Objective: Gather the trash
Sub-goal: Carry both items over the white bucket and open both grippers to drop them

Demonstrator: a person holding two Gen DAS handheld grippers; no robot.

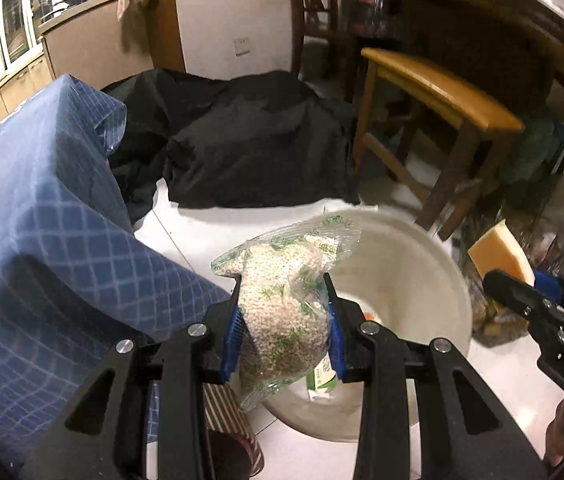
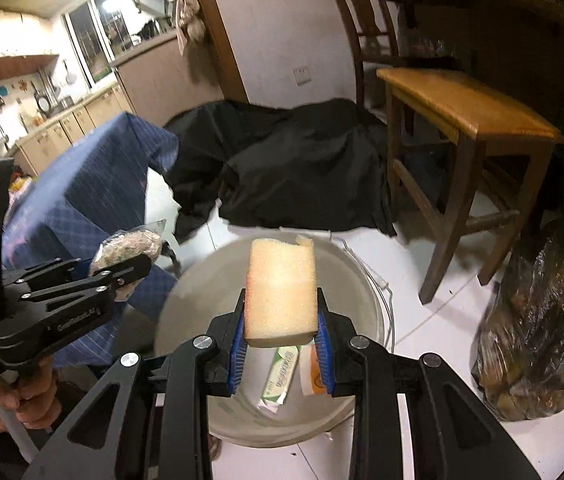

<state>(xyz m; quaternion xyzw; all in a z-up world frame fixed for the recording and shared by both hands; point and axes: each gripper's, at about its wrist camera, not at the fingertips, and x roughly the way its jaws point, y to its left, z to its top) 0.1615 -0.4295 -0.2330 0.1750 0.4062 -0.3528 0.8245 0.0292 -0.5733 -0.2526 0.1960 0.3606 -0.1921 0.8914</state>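
My left gripper (image 1: 284,304) is shut on a clear plastic bag of pale grains (image 1: 286,300), held just above the near-left rim of a white bucket (image 1: 414,264). The same bag (image 2: 130,250) and left gripper (image 2: 138,264) show at the left of the right wrist view. My right gripper (image 2: 282,320) is shut on a yellow sponge (image 2: 281,292), which hangs over the bucket (image 2: 198,300). That sponge (image 1: 500,252) and right gripper (image 1: 510,284) appear at the right edge of the left wrist view. Inside the bucket lie a green-and-white tube (image 2: 278,380) and an orange-and-white wrapper (image 2: 311,372).
A blue checked cloth (image 1: 42,220) covers a bulky thing left of the bucket. Black fabric (image 1: 250,140) lies on the white tiled floor behind it. A wooden stool (image 2: 470,148) stands at the right, with a crinkled plastic bag of dark stuff (image 2: 542,332) beside it. A person's hand (image 2: 22,396) holds the left gripper.
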